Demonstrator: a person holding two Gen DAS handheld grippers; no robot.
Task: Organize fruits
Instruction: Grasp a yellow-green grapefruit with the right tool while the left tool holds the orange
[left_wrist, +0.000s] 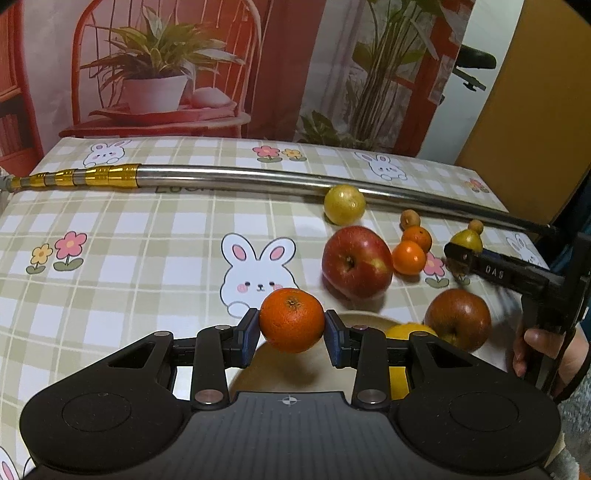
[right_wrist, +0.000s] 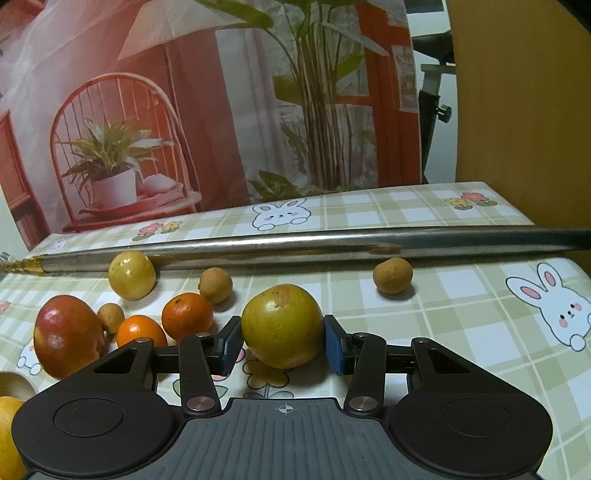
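Orange mandarin sits clamped in the left tongs above a plate; right tongs grip a yellow-green fruit on the counter.

Both tools are matte black plastic: left tool and right tool have blue pads, silver screws, crosshair mark; grey sleeve.

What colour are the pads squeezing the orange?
Dark blue pads, seen best in the left wrist view.
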